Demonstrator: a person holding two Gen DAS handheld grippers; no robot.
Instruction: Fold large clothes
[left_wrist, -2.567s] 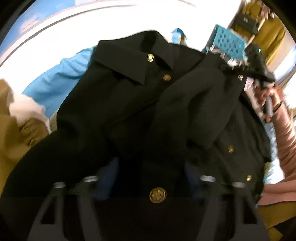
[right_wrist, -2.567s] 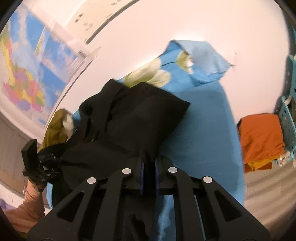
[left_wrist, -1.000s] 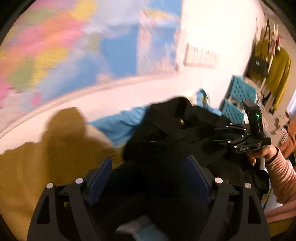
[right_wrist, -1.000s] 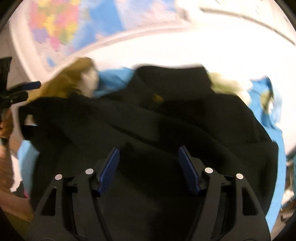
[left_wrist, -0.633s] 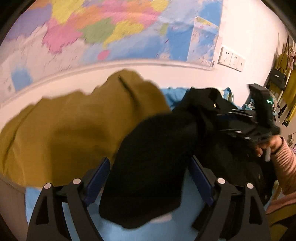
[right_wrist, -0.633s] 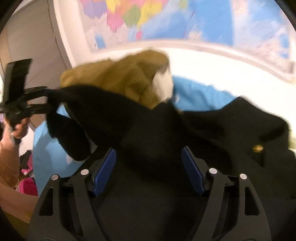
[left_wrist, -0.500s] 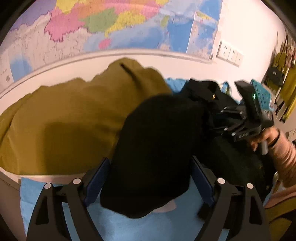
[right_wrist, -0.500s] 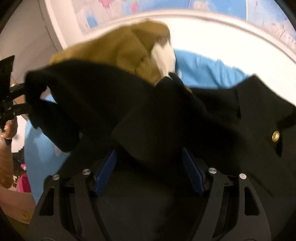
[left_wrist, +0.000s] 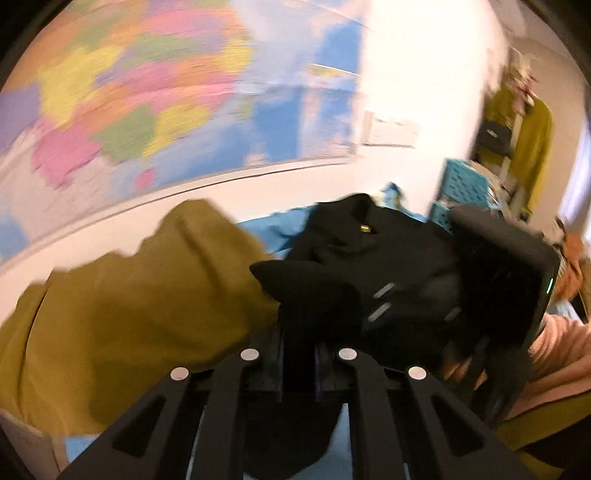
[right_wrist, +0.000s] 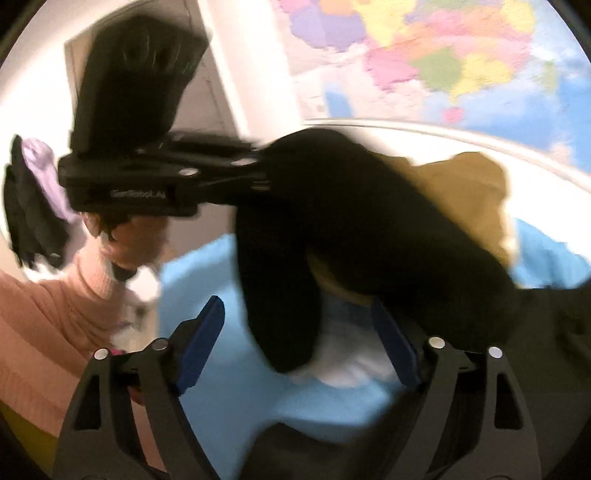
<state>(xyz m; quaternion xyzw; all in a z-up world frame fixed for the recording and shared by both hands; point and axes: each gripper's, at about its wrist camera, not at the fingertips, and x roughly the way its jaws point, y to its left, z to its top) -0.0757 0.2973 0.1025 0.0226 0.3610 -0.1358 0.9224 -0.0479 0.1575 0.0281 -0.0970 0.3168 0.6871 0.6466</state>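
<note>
Between the closed blue pads of the left gripper (left_wrist: 297, 363), a fold of the black jacket (left_wrist: 354, 266) is now being pinched; half a second ago these jaws were being held wide, with the cloth only draped between them. From the right wrist view the same clamp is being confirmed: the left gripper's fingertips are being pressed together on a dark sleeve-like lobe of the jacket, which is being lifted and is hanging off the blue sheet (right_wrist: 229, 391).

Right gripper (right_wrist: 299, 343) is being held wide open, its pads well apart, with nothing gripped; the hanging lobe is passing between and in front of them. It was being kept clamped on the jacket 2.6 s ago, so the hold is being handed from right to left.

Both frames are being smeared by motion blur. The rest of the jacket is lying bunched on the sheet, just beside the mustard garment (left_wrist: 122, 306), partly over it. Judgement: the sleeve fold is only being started, and a second grasp by the right is probably needed.
</note>
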